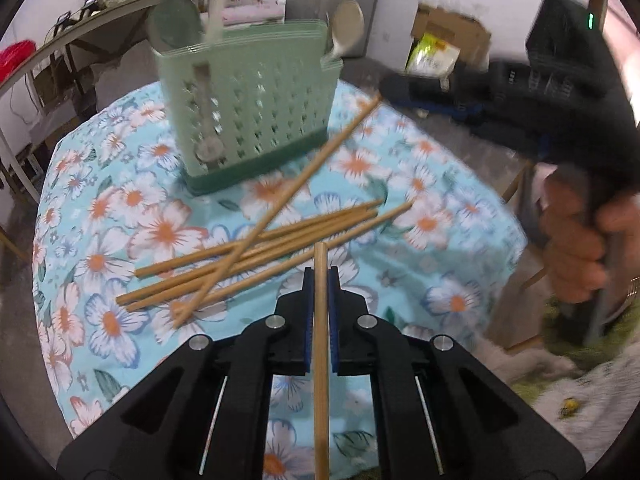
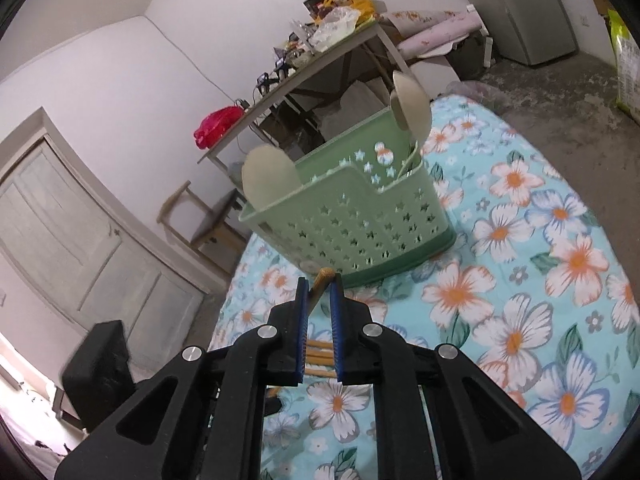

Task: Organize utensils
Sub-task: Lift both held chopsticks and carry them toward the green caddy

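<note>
The chopsticks are thin, stiff wooden sticks, light enough that weight hardly matters, but round and smooth, so one can roll or pivot between flat pads if it is pinched at a single spot far from its middle. A hold fairly near one end looks the sensible choice for dropping a stick upright into the green basket, which stands toward the far edge of the worktop on its flowered cloth and already has pale spoons poking out of it. The left claw is closed tight on one chopstick, which runs straight along the line of the fingers, its blunt end sticking out just past the blue pads. In front of it the loose chopsticks lie in a rough bundle near the middle of the worktop, one of them crossing the rest at an angle toward the basket. The right claw is nearly closed as well, with another chopstick slanting between its tips; it appears to be pinched there, though the contact on the right pad is hard to make out. In the left wrist view the person's hand grips the right tool's handle off the right edge of the worktop.
</note>
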A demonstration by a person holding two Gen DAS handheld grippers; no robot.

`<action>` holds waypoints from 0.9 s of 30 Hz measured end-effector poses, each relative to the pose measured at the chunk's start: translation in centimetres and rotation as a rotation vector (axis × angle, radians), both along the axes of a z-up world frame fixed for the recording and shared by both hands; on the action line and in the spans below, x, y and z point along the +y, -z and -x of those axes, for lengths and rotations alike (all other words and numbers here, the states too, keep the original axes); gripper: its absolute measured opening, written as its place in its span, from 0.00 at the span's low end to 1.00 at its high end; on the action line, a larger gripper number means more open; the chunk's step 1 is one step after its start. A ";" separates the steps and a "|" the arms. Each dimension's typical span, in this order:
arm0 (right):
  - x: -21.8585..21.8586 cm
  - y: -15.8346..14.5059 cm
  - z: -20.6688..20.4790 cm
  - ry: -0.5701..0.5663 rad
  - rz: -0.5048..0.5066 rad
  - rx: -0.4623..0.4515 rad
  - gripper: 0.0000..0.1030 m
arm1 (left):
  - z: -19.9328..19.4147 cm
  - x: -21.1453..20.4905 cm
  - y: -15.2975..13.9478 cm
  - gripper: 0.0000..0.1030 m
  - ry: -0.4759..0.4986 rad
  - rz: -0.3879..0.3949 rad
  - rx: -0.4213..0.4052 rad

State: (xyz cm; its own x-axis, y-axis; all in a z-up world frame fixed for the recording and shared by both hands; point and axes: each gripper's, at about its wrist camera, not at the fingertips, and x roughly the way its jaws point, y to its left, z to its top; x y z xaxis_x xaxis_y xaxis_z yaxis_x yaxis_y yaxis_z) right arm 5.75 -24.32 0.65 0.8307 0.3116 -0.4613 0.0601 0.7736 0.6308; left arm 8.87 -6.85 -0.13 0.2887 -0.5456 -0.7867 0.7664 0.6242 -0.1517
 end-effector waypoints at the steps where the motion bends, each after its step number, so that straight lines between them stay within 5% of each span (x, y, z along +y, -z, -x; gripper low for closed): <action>1: -0.2 -0.3 0.2 0.005 0.005 -0.010 0.10 | -0.2 0.5 -0.7 0.05 -0.008 0.032 0.011; 19: -3.5 -4.4 3.9 0.152 0.157 -0.119 0.08 | -5.8 2.9 -11.3 0.05 -0.110 0.432 -0.041; 24: -3.9 -4.1 4.2 0.162 0.157 -0.116 0.08 | -10.4 0.7 -8.8 0.05 -0.194 0.383 0.104; 27: -4.0 -4.0 4.1 0.167 0.161 -0.111 0.08 | -10.9 -0.3 -7.5 0.05 -0.183 0.302 0.089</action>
State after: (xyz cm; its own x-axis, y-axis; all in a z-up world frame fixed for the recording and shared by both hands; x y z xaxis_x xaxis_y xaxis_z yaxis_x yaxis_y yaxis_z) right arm 1.61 -28.30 4.70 0.9129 0.0957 -0.3967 0.1324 0.8500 0.5099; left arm 19.79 -7.16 7.40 0.3403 -0.7029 -0.6246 0.6217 0.6665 -0.4114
